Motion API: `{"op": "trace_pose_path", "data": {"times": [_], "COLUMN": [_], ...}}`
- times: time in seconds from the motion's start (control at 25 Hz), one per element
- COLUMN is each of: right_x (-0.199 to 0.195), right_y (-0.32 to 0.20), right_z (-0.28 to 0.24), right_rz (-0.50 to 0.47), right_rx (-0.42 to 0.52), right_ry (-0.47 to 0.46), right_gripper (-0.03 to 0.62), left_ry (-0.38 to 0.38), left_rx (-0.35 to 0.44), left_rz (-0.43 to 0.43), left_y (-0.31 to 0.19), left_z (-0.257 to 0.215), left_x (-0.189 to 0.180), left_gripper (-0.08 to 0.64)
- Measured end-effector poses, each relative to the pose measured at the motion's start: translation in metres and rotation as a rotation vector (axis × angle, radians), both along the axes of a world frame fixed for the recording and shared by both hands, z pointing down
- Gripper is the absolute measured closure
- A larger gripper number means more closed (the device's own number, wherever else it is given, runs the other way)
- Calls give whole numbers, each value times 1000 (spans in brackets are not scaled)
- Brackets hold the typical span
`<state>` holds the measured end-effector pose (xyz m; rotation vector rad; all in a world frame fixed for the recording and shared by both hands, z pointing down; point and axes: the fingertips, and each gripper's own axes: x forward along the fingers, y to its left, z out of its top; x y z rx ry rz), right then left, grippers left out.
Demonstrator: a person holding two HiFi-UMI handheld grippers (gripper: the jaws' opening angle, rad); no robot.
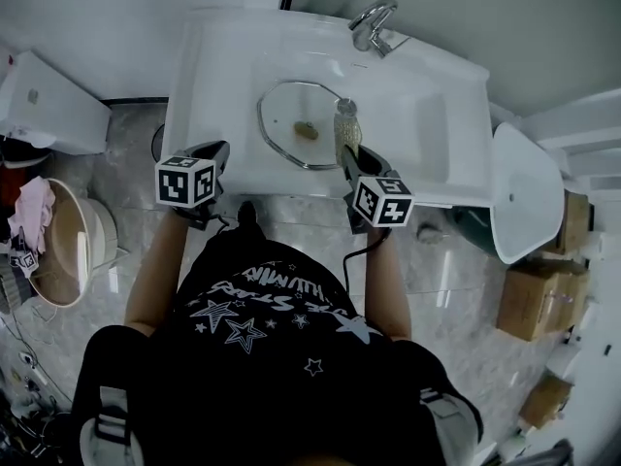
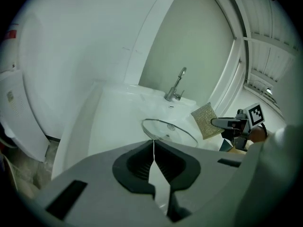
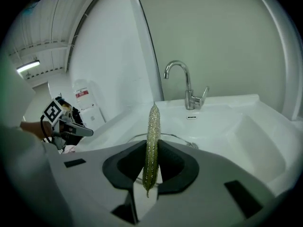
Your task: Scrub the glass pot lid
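A white ceramic washbasin worktop (image 1: 209,85) stands against the wall, with a shallow bowl in its left part and a flat ledge on its right. A round, metal-rimmed glass pot lid (image 1: 286,115) lies in the bowl, with a brown spot at its middle. A curved chrome tap (image 1: 374,22) rises from the back edge. Below, the glossy grey tiled floor (image 1: 310,212) carries brown cardboard boxes (image 1: 539,299) on the right and a round beige tub (image 1: 78,250) on the left.
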<state>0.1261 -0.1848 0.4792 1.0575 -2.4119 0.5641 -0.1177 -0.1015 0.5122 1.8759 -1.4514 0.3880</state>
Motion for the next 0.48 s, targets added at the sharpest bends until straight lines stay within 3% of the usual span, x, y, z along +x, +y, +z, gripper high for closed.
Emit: {"op": "trace_pose_path", "data": {"times": [0.28, 0.48], "right_x": [-39, -64], "right_y": [-50, -82], "right_z": [33, 67], "right_rz": [-92, -205], "right_rx": [1, 8], "right_ry": [190, 391], "right_gripper": [527, 526], "left_ry": [34, 53], "left_rx": [-19, -31], "left_rz": [4, 16], "left_y": [-38, -60], "left_z": [8, 14], "left_x": [-39, -59], "left_gripper": [546, 546]}}
